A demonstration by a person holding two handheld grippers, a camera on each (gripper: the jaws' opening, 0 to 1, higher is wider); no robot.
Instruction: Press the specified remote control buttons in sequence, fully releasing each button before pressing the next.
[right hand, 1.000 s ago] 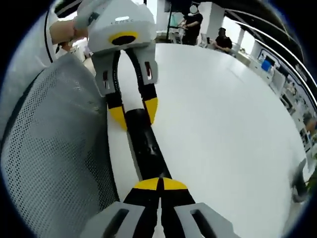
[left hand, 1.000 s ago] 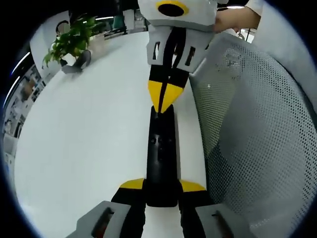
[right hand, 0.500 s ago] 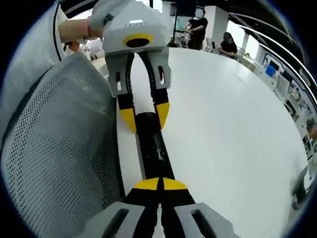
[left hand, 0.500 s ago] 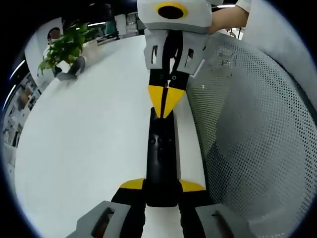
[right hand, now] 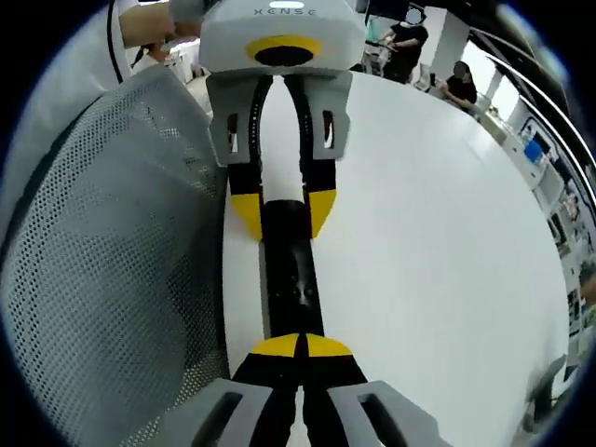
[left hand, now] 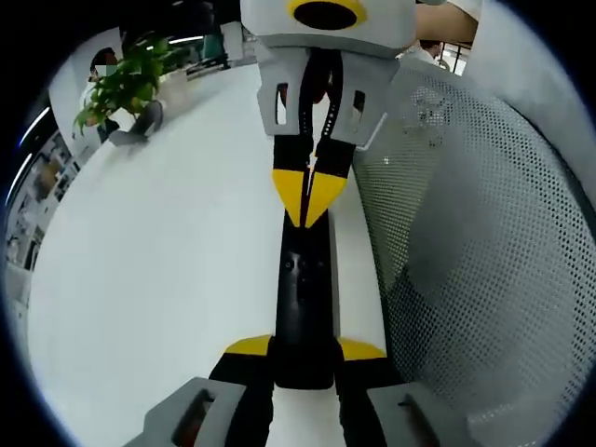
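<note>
Where the white desk (left hand: 168, 242) meets a grey mesh chair back (left hand: 475, 270) along its edge, a black remote (left hand: 304, 298) lies lengthwise beside that edge, held at one end by the left gripper (left hand: 304, 349). Its yellow-tipped jaws stand apart and clamp the remote's sides. From the far end the right gripper (left hand: 304, 200) reaches in with its yellow tips closed together into a point that rests on the remote's upper face, just beyond the small buttons. Seen from the right gripper view, the right gripper (right hand: 300, 346) shows its two tips meeting over the remote (right hand: 291, 279), while the left gripper (right hand: 283, 212) straddles the opposite end. A potted plant (left hand: 126, 84) stands at the desk's far edge, and people (right hand: 402, 42) sit beyond the desk.
</note>
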